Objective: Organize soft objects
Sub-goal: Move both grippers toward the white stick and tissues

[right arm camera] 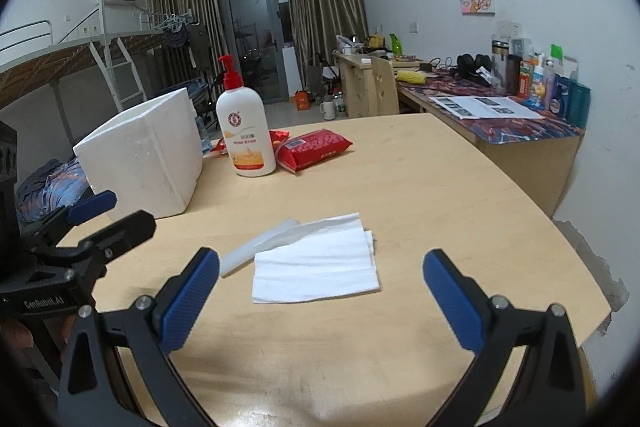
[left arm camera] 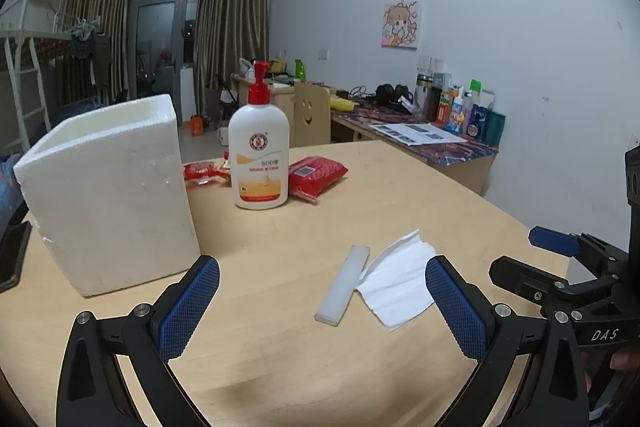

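Tissue [right arm camera: 316,267], folded and flat on the counter [right arm camera: 420,195] beside a translucent strip [left arm camera: 342,285]: light, limp, best pinched at a raised edge. Left tool [left arm camera: 322,303] and right tool [right arm camera: 322,301] both gape, holding nothing.

Near half of the surface [right arm camera: 400,187] lies bare around the folded tissue [right arm camera: 316,267] and white strip [left arm camera: 343,285]. Foam box [left arm camera: 112,195] blocks the left; lotion bottle [left arm camera: 260,151] and red packets [left arm camera: 316,175] stand behind.

wooden table [left arm camera: 400,195], lotion bottle [left arm camera: 260,155] (red pump), cluttered desk [right arm camera: 520,123]
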